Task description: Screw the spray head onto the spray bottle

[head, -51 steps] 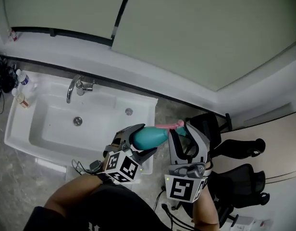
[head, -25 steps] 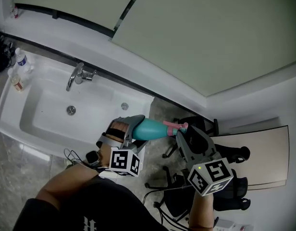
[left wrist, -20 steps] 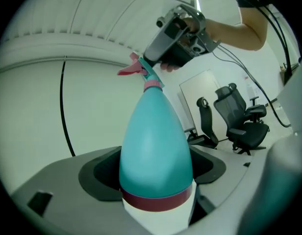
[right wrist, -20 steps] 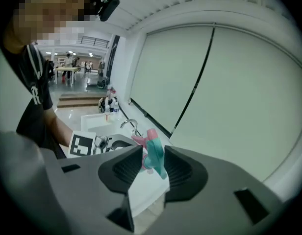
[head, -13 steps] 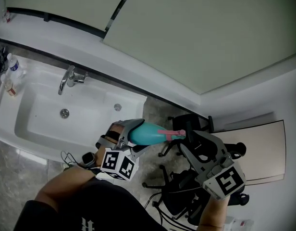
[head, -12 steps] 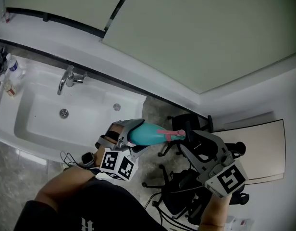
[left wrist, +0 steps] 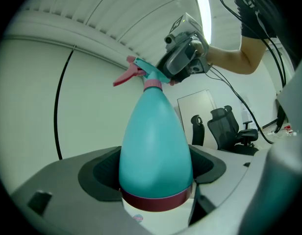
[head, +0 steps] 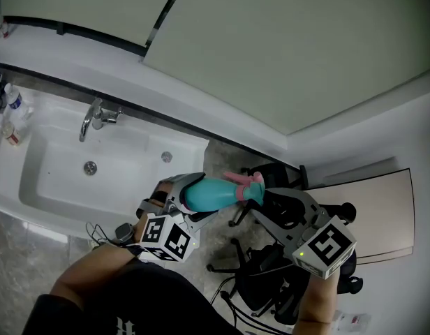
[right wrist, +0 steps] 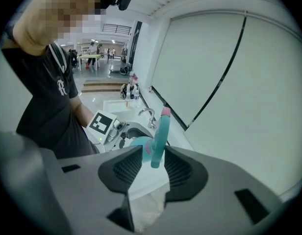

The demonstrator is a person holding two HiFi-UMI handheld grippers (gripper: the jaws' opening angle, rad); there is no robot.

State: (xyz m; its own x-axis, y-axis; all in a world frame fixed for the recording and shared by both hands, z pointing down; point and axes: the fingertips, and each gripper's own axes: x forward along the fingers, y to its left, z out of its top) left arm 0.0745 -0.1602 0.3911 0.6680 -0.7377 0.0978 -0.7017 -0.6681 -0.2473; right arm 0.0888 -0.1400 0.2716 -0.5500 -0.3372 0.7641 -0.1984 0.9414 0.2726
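I've got left gripper (left wrist: 153, 173) clamped on fat base of teal spray bottle (left wrist: 153, 136), bottle held near level. Right gripper (right wrist: 150, 166) jaws closed on spray head (right wrist: 159, 136), seated at bottle's neck. Beyond: white sink (head: 54, 180), faucet (head: 93, 116).

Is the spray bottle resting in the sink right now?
No, the left gripper holds the spray bottle in the air, off to the side of the sink.

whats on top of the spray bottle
A pink and teal spray head sits on the neck of the spray bottle, gripped by the right gripper. Threads under its collar are covered.
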